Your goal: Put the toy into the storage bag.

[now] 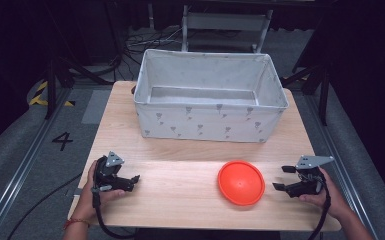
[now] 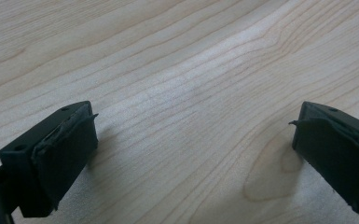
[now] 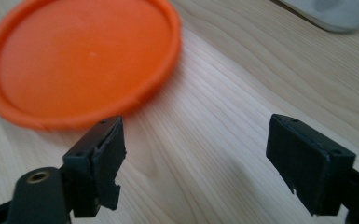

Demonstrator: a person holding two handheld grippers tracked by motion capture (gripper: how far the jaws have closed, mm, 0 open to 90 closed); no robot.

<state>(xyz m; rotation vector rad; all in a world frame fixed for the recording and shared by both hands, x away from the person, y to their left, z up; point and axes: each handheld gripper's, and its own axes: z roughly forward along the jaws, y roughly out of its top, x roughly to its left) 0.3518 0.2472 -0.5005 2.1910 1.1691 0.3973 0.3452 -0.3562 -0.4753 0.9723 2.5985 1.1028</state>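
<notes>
Both hands rest low on the table, left gripper (image 1: 130, 181) and right gripper (image 1: 283, 178) gaping wide, empty.

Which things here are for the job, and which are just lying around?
Probably for the job: orange disc, fabric box, left gripper, right gripper, both open.

Just around: cables on the floor, a grey frame behind the table.

High view overhead; gripper views near table (image 1: 180, 190).
</notes>
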